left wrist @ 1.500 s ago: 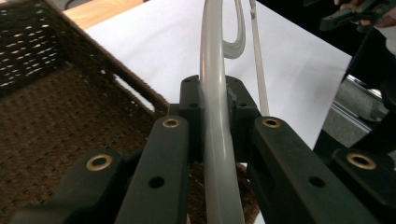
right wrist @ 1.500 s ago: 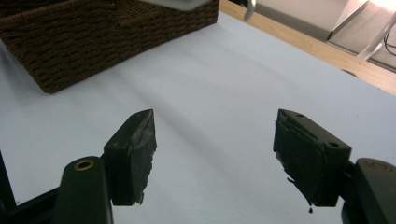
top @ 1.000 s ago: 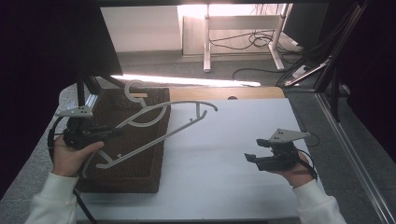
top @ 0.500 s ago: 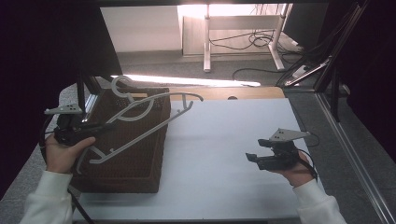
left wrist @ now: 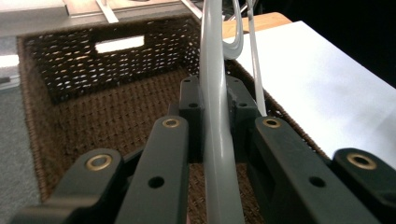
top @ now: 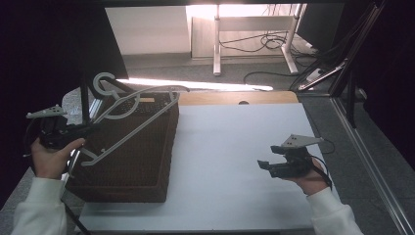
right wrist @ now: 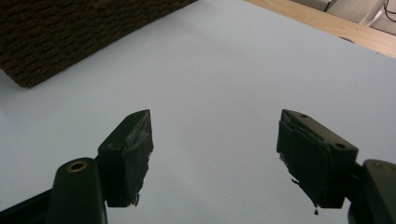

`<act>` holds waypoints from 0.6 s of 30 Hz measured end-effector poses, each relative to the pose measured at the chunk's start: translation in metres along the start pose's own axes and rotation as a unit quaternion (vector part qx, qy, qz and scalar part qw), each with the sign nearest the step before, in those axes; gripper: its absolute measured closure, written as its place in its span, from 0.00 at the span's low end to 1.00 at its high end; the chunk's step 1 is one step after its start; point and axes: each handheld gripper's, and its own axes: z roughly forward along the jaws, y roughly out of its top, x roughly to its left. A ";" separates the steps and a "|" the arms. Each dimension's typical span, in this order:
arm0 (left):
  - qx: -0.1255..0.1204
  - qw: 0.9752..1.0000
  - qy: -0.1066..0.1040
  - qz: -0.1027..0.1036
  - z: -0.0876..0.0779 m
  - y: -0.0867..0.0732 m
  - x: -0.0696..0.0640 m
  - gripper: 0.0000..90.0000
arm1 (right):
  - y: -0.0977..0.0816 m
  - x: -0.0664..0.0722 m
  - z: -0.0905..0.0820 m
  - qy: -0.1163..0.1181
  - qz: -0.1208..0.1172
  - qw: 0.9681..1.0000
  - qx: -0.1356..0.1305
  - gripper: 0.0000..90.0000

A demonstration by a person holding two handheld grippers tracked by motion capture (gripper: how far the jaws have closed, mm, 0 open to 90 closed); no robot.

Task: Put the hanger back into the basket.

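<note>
Nearest the person, the left gripper point(top: 73, 133) has its jaws closed tight on a grey plastic hanger point(top: 134, 115); in the left gripper view the hanger's bar point(left wrist: 215, 140) runs straight up between the pads, pinched on both sides. The hanger is held tilted in the air over the open top of the dark woven basket point(top: 147, 161), its hook end reaching out past the basket's far-left corner and its long arm slanting across the opening. It does not rest on the basket floor, so I judge the work about halfway: the hanger is picked up and brought above the basket, but lowering it inside and letting go are left to do.

The right gripper point(top: 264, 165) hangs over the bare worktop well apart from the basket, its jaws spread wide with nothing between them, and looks idle.

The worktop point(top: 235, 147) is white and smooth, with a strip of pale wood point(top: 235, 98) showing along its far edge. Beyond it lies grey floor, a bright band of light, the legs of a white desk point(top: 216, 44) with loose cables under it, and dark frame bars at the right.
</note>
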 end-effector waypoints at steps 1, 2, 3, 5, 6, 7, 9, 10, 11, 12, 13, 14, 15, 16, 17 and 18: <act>0.000 1.000 0.002 -0.002 0.000 -0.001 0.002 0.90 | 0.000 0.000 0.000 -0.005 -0.002 1.000 -0.003 0.30; -0.001 1.000 0.004 -0.002 0.001 -0.002 0.004 0.90 | 0.000 0.000 -0.001 -0.008 -0.003 1.000 -0.007 0.30; -0.002 1.000 0.007 -0.004 0.001 -0.004 0.006 0.90 | 0.001 0.000 -0.001 -0.008 -0.004 1.000 -0.009 0.30; -0.005 1.000 0.012 -0.008 0.001 -0.006 0.011 0.90 | 0.001 0.001 -0.002 -0.009 -0.005 1.000 -0.011 0.30; -0.006 1.000 0.015 -0.010 0.002 -0.007 0.013 0.90 | 0.001 0.000 -0.002 -0.010 -0.005 1.000 -0.011 0.30; -0.007 1.000 0.016 -0.013 0.002 -0.008 0.015 0.90 | 0.001 0.000 -0.002 -0.010 -0.004 1.000 -0.010 0.30; -0.010 1.000 0.019 -0.018 0.002 -0.011 0.019 0.90 | 0.001 0.000 -0.002 -0.013 -0.005 1.000 -0.010 0.30; -0.011 1.000 0.022 -0.019 0.002 -0.012 0.021 0.90 | 0.001 -0.001 -0.002 -0.016 -0.005 1.000 -0.012 0.30; -0.013 0.999 0.023 -0.022 0.002 -0.014 0.023 0.89 | 0.000 -0.001 -0.002 -0.019 -0.005 1.000 -0.012 0.30; -0.014 0.999 0.024 -0.025 0.002 -0.015 0.024 0.89 | 0.000 -0.002 -0.002 -0.020 -0.004 1.000 -0.013 0.30; -0.014 0.999 0.025 -0.026 0.002 -0.016 0.026 0.89 | 0.000 -0.002 -0.002 -0.021 -0.003 1.000 -0.013 0.30; -0.015 0.999 0.027 -0.027 0.003 -0.018 0.027 0.89 | 0.000 -0.002 -0.002 -0.023 -0.002 1.000 -0.013 0.30; -0.016 0.999 0.028 -0.029 0.003 -0.019 0.028 0.89 | 0.000 -0.003 -0.002 -0.023 -0.002 1.000 -0.014 0.30; -0.015 0.999 0.030 -0.030 0.003 -0.020 0.029 0.89 | 0.000 -0.003 -0.002 -0.024 -0.002 1.000 -0.014 0.30; -0.015 0.999 0.032 -0.030 0.004 -0.021 0.030 0.89 | 0.000 -0.003 -0.002 -0.024 -0.002 1.000 -0.014 0.30; -0.014 0.999 0.035 -0.030 0.005 -0.022 0.031 0.89 | 0.000 -0.003 -0.002 -0.023 -0.002 1.000 -0.013 0.30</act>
